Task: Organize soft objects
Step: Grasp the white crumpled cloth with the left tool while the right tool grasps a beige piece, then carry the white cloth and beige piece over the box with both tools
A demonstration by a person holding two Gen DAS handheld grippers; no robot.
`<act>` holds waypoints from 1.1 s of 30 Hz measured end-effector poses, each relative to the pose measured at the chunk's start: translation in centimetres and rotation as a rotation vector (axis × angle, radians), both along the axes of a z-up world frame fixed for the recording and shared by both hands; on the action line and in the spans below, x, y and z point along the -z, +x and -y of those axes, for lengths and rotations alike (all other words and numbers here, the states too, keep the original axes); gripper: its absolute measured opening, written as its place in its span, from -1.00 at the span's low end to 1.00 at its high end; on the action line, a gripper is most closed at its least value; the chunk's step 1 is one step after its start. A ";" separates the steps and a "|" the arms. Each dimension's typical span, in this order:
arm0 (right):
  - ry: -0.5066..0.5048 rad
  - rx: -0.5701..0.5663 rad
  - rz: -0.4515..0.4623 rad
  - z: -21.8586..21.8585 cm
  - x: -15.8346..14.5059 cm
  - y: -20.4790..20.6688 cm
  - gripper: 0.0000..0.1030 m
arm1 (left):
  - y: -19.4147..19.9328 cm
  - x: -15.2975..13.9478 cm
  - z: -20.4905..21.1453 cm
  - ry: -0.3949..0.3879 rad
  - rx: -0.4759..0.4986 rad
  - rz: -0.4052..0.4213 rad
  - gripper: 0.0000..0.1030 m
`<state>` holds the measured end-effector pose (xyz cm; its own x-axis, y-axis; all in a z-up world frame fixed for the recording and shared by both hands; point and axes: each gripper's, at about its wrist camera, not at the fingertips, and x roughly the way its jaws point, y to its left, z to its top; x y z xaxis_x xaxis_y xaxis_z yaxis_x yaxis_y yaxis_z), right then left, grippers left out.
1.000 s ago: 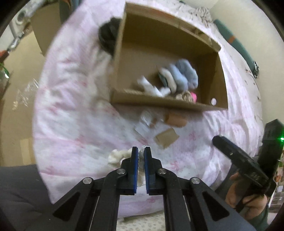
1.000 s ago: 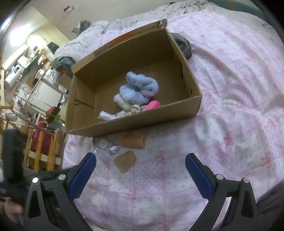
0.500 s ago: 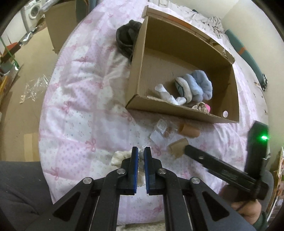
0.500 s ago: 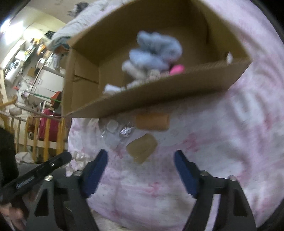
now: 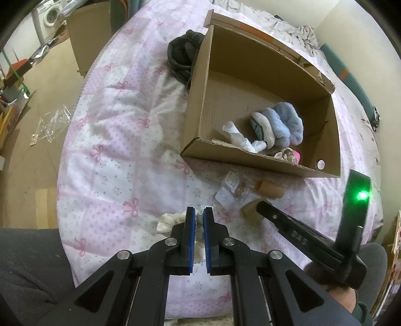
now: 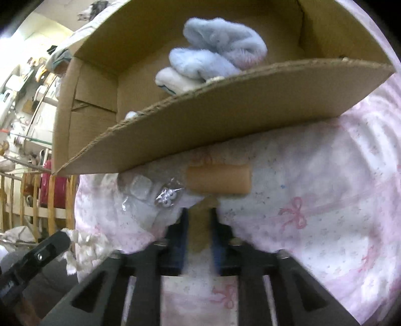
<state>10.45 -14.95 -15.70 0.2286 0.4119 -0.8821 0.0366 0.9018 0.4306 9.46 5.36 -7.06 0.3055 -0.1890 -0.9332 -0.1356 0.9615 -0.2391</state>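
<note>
Most of the cardboard box (image 5: 250,82) floor is bare on its left half, so there's room to drop in there. The right end is crowded by the fluffy blue slippers (image 5: 283,123) and a white sock (image 5: 238,136). Its near wall (image 6: 225,112) stands in the way from the front. Left of the box, the pink quilt (image 5: 112,140) is wide open, apart from the dark bundle (image 5: 183,56) at the box's far-left corner.

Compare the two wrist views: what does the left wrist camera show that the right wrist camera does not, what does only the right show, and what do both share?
Only the left wrist view shows the dark garment beside the cardboard box, a washing machine, and the left gripper shut on a white ruffled cloth.

Only the right wrist view shows the right gripper, just closed on a tan flat piece, and a wooden rail.

Both show the box, blue fluffy socks, tan roll and pink bedspread.
</note>
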 end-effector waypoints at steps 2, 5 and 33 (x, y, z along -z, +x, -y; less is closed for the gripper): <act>0.021 -0.008 0.010 0.3 -0.5 -0.2 -0.85 | 0.0 0.0 -0.1 0.001 -0.004 0.000 -0.88; 0.035 -0.039 0.033 0.7 -1.6 -0.6 -0.85 | 0.0 0.1 -0.3 0.002 -0.013 0.000 -0.88; 0.102 -0.055 0.269 7.1 -10.3 -3.7 -0.85 | -0.9 -0.8 0.2 0.115 -0.018 0.095 -0.88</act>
